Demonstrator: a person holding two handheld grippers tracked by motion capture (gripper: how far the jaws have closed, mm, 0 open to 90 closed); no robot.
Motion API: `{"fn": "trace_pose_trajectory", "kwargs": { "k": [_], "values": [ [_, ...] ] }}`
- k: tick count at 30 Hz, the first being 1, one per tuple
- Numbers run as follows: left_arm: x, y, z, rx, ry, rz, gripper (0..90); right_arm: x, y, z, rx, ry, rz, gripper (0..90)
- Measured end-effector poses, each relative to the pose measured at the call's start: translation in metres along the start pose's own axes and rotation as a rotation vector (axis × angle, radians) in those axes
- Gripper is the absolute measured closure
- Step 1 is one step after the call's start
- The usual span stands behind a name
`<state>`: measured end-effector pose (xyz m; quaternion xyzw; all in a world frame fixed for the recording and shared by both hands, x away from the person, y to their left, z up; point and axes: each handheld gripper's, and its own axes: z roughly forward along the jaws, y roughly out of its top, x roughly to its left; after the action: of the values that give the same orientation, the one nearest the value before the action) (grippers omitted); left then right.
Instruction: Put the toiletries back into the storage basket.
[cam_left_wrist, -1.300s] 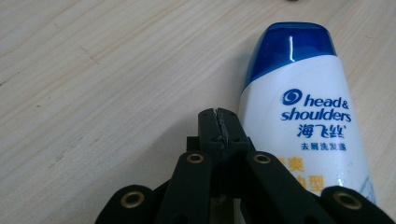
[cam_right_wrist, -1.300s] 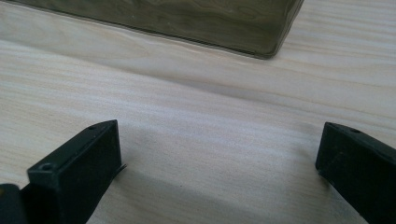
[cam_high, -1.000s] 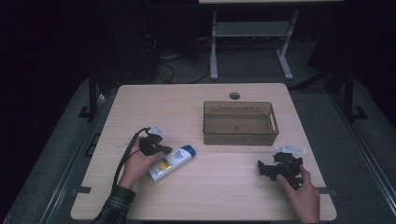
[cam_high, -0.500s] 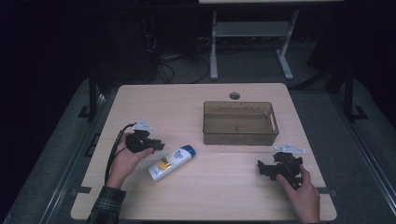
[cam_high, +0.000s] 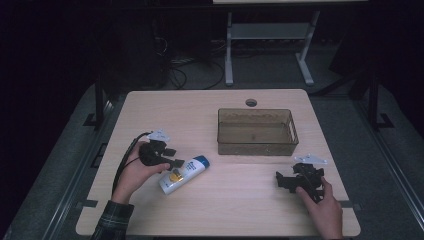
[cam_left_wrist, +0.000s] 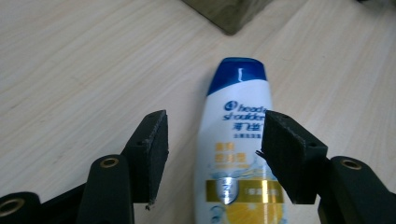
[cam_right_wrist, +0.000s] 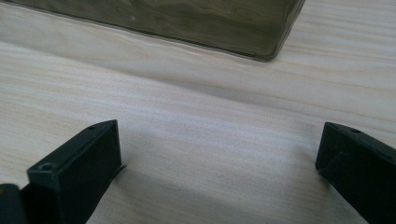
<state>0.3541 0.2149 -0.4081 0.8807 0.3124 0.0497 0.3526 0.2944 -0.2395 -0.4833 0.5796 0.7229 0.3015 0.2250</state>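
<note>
Left gripper view shows the left gripper (cam_left_wrist: 212, 156), jaws just opening, straddling the shampoo bottle (cam_left_wrist: 238, 154) unpinched; next, closing squarely on it.

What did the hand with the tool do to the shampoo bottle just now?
The left tool let go of the shampoo bottle: its jaws have just been opening and it drew back a little, leaving the bottle lying between them untouched. The bottle, the brown bin and the right tool stayed put.
</note>
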Motion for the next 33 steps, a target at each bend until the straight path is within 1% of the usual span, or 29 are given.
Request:
{"fn": "trace_pose_trajectory", "kwargs": {
  "k": [3,4,6,8,10,11,13,15,17,19,20,23,24,27,28,32,33],
  "values": [
    [-0.005,0.004,0.007,0.021,-0.004,0.014,37.8,0.000,0.000,0.000,0.000,0.000,0.000,0.0],
    [-0.005,0.004,0.007,0.021,-0.004,0.014,37.5,0.000,0.000,0.000,0.000,0.000,0.000,0.0],
    [-0.009,0.007,0.011,0.036,-0.010,0.038,36.9,0.000,0.000,0.000,0.000,0.000,0.000,0.0],
    [-0.010,0.009,0.013,0.038,-0.011,0.039,36.4,0.000,0.000,0.000,0.000,0.000,0.000,0.0],
    [-0.013,0.013,0.017,0.065,-0.010,0.062,35.4,0.000,0.000,0.000,0.000,0.000,0.000,0.0],
    [-0.013,0.013,0.017,0.065,-0.010,0.062,34.8,0.000,0.000,0.000,0.000,0.000,0.000,0.0],
    [-0.015,0.014,0.020,0.080,-0.008,0.071,34.5,0.000,0.000,0.000,0.000,0.000,0.000,0.0],
    [-0.017,0.015,0.025,0.095,0.004,0.086,33.8,0.000,0.000,0.000,0.000,0.000,0.000,0.0],
    [-0.017,0.015,0.026,0.098,0.006,0.082,33.1,0.000,0.000,0.000,0.000,0.000,0.000,0.0],
    [-0.018,0.016,0.028,0.113,0.015,0.093,33.0,0.000,0.000,0.000,0.000,0.000,0.000,0.0],
    [-0.019,0.017,0.031,0.124,0.012,0.095,32.8,0.000,0.000,0.000,0.000,0.000,0.000,0.0],
    [-0.020,0.018,0.034,0.128,0.009,0.096,32.6,0.000,0.000,0.000,0.000,0.000,0.000,0.0],
    [-0.020,0.019,0.038,0.142,0.006,0.099,32.6,0.000,0.000,0.000,0.000,0.000,0.000,0.0],
    [-0.021,0.020,0.042,0.145,0.005,0.089,32.5,0.000,0.000,0.000,0.000,0.000,0.000,0.0],
    [-0.020,0.021,0.044,0.161,0.005,0.101,32.5,0.000,0.000,0.000,0.000,0.000,0.000,0.0],
    [-0.019,0.023,0.053,0.180,0.014,0.090,31.8,0.000,0.000,0.000,0.000,0.000,0.000,0.0],
    [-0.019,0.023,0.053,0.180,0.014,0.090,31.8,0.000,0.000,0.000,0.000,0.000,0.000,0.0]
  ]
}}
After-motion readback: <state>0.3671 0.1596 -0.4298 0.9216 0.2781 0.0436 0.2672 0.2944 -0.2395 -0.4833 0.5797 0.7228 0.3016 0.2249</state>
